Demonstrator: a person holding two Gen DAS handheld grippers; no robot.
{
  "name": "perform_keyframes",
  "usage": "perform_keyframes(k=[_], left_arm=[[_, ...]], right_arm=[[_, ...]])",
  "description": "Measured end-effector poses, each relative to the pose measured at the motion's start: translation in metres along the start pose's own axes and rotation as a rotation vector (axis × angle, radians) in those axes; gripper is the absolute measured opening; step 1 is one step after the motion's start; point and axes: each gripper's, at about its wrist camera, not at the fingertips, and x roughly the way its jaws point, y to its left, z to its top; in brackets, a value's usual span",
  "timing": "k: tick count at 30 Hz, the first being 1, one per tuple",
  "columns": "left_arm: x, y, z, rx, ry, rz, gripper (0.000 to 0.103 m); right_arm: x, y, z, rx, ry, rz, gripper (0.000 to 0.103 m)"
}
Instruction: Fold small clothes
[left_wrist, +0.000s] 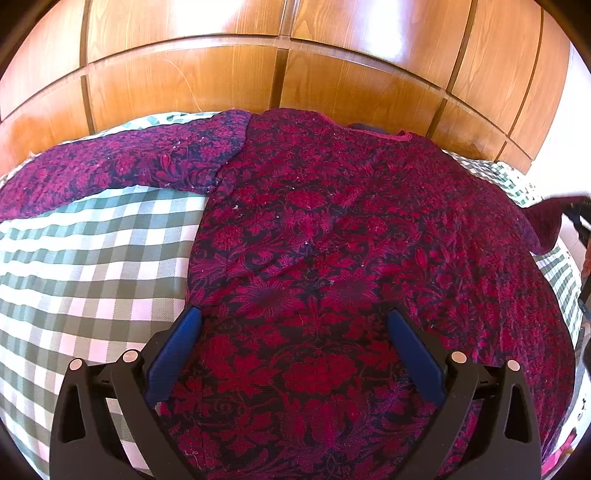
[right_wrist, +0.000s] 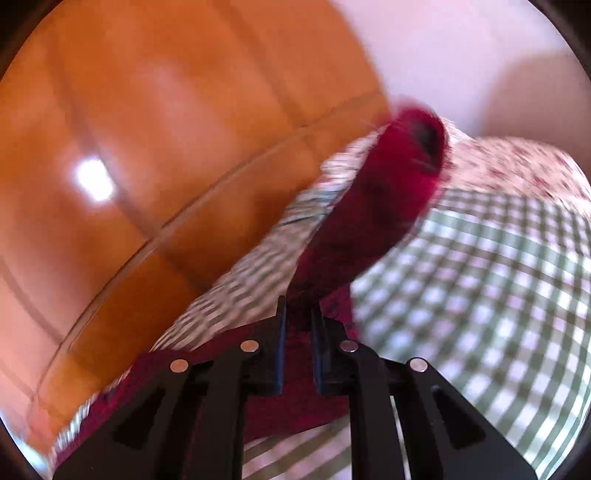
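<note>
Left wrist view: our left gripper (left_wrist: 293, 321) is spread wide over the red top (left_wrist: 332, 229). Our right gripper (right_wrist: 298, 314) pinches its sleeve (right_wrist: 373, 206). Next we likely fold the sleeve across.

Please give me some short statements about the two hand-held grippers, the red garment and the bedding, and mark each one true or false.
1. The left hand-held gripper is open above the red floral garment. True.
2. The right hand-held gripper is open and holds nothing. False: it is shut on the garment's right sleeve, with cloth between its fingers.
3. The garment lies on a green and white checked sheet. True.
4. The left sleeve is folded over the body of the garment. False: it lies spread out to the side on the sheet.
5. Behind the bed stands a white tiled wall. False: wooden panels stand there.
</note>
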Motion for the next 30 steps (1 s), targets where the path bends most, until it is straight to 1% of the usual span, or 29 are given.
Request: perform_keyframes(k=[4, 7, 9, 12, 15, 16, 17, 19, 21, 22, 23, 24, 25, 27, 29, 30], left_arm=[[-0.001, 0.002, -0.001, -0.006, -0.002, -0.008, 0.099], [-0.002, 0.003, -0.001, -0.010, -0.004, -0.013, 0.099], [-0.003, 0.004, -0.001, -0.012, -0.004, -0.015, 0.099], [-0.003, 0.004, -0.001, -0.013, -0.005, -0.016, 0.099], [-0.004, 0.003, -0.001, -0.017, -0.006, -0.019, 0.099], [-0.004, 0.004, -0.001, -0.017, -0.006, -0.019, 0.099], [-0.004, 0.004, -0.001, -0.018, -0.006, -0.019, 0.099], [-0.004, 0.004, -0.001, -0.017, -0.006, -0.018, 0.099], [-0.004, 0.004, -0.001, -0.018, -0.006, -0.019, 0.099], [-0.004, 0.004, -0.001, -0.018, -0.005, -0.019, 0.099], [-0.004, 0.004, -0.001, -0.018, -0.005, -0.018, 0.099], [-0.004, 0.003, -0.001, -0.017, -0.002, -0.015, 0.099], [-0.004, 0.003, 0.000, -0.016, 0.000, -0.015, 0.099], [-0.007, 0.003, 0.005, -0.026, 0.015, -0.031, 0.099], [-0.015, 0.002, 0.015, -0.060, 0.023, -0.091, 0.097], [-0.024, 0.001, 0.022, -0.088, 0.002, -0.153, 0.094]], right_arm=[[-0.010, 0.072, -0.032, -0.205, 0.023, 0.117, 0.011], [-0.010, 0.114, -0.059, -0.303, 0.063, 0.195, 0.011], [-0.007, 0.136, -0.077, -0.336, 0.098, 0.236, 0.011], [-0.001, 0.157, -0.099, -0.374, 0.137, 0.271, 0.011], [0.010, 0.173, -0.123, -0.449, 0.192, 0.276, 0.012], [0.015, 0.178, -0.133, -0.499, 0.209, 0.256, 0.016], [0.020, 0.181, -0.143, -0.556, 0.224, 0.219, 0.026], [0.027, 0.184, -0.160, -0.638, 0.267, 0.174, 0.040], [0.028, 0.183, -0.164, -0.656, 0.290, 0.158, 0.057], [0.023, 0.179, -0.161, -0.645, 0.274, 0.157, 0.079], [0.016, 0.172, -0.158, -0.630, 0.230, 0.143, 0.097], [0.011, 0.173, -0.160, -0.627, 0.191, 0.111, 0.101], [0.004, 0.169, -0.157, -0.617, 0.129, 0.051, 0.101], [-0.002, 0.157, -0.153, -0.581, 0.092, -0.018, 0.101], [0.002, 0.139, -0.150, -0.507, 0.092, -0.108, 0.101], [0.003, 0.132, -0.151, -0.480, 0.104, -0.133, 0.101]])
